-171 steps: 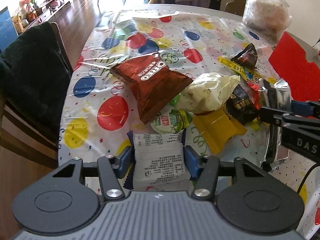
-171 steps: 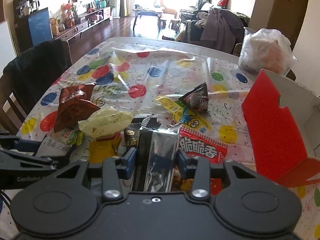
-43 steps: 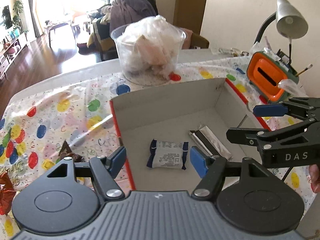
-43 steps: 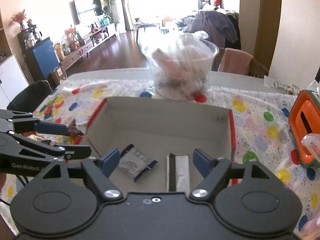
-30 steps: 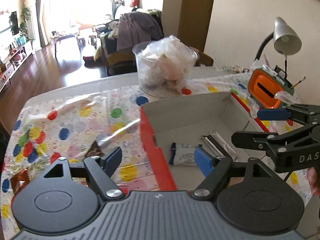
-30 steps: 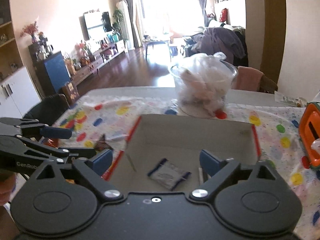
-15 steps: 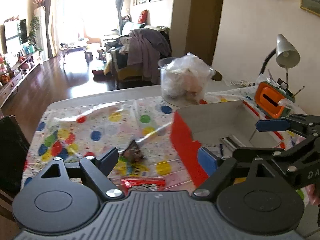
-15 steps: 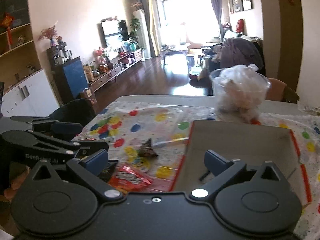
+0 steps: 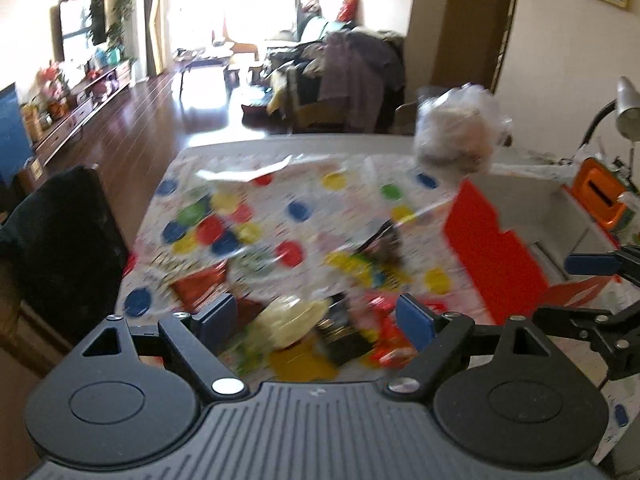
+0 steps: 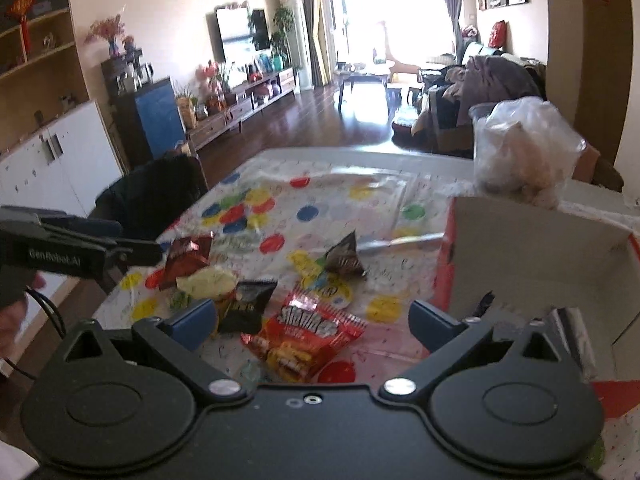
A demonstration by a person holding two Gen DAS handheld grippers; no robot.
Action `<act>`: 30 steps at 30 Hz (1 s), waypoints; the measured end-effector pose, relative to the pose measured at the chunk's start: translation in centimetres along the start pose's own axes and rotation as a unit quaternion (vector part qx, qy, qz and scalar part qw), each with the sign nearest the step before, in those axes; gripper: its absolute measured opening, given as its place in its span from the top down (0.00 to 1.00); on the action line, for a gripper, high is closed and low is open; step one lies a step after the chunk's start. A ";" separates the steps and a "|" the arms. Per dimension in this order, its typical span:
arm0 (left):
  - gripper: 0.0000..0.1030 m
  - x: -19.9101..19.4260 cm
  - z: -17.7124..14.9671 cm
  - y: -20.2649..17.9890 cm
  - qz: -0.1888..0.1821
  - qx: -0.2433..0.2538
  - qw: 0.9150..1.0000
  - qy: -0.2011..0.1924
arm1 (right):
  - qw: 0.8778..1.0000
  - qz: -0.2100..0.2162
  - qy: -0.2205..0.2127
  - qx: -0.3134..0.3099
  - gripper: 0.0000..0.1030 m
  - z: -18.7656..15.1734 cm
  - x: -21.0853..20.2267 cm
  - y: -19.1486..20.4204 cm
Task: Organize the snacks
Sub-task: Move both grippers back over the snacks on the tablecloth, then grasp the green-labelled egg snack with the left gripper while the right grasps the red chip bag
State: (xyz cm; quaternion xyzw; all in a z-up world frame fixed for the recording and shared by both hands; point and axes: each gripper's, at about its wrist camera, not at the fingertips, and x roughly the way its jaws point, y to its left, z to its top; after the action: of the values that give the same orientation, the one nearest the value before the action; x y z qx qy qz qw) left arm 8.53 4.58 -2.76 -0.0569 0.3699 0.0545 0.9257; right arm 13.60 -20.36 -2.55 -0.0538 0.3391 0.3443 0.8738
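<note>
Both your grippers were wide open & empty: left gripper point(image 9: 316, 318), right gripper point(image 10: 312, 318). Loose snacks lay on the worktop point(image 10: 344, 160) just ahead; the red packet point(image 10: 306, 338) sat between your right gripper's fingers, long axis running left-right, so right was nearer. Box point(image 10: 532, 248) stood to the right. Left view was too blurred to tell packets apart

The left gripper point(image 10: 132, 250) reads "GenRobot.AI".

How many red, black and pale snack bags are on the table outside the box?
Red: 2, dark red bag and bright red bag.
Black: 2, flat black bag and pointed black bag.
Pale: 1, pale bag.
Total: 5.
</note>
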 end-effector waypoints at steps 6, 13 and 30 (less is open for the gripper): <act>0.16 1.6 -2.1 3.4 -0.004 0.009 1.000 0.028 | 0.999 0.010 0.045 -0.014 0.00 -1.9 2.8 2.1; 0.16 5.4 -3.5 6.9 0.006 -0.002 0.997 0.076 | 0.997 -0.007 0.075 -0.002 0.00 -3.1 5.5 2.8; 0.16 11.6 -4.4 7.9 0.043 -0.057 0.990 0.125 | 0.980 -0.073 0.120 0.143 0.02 -0.9 12.5 1.1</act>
State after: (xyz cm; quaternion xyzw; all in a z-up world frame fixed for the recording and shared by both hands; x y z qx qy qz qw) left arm 12.75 12.46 -14.47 -0.1001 0.4811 0.1078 0.8642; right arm 19.08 -12.77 -10.95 0.0067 0.4824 0.2188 0.8482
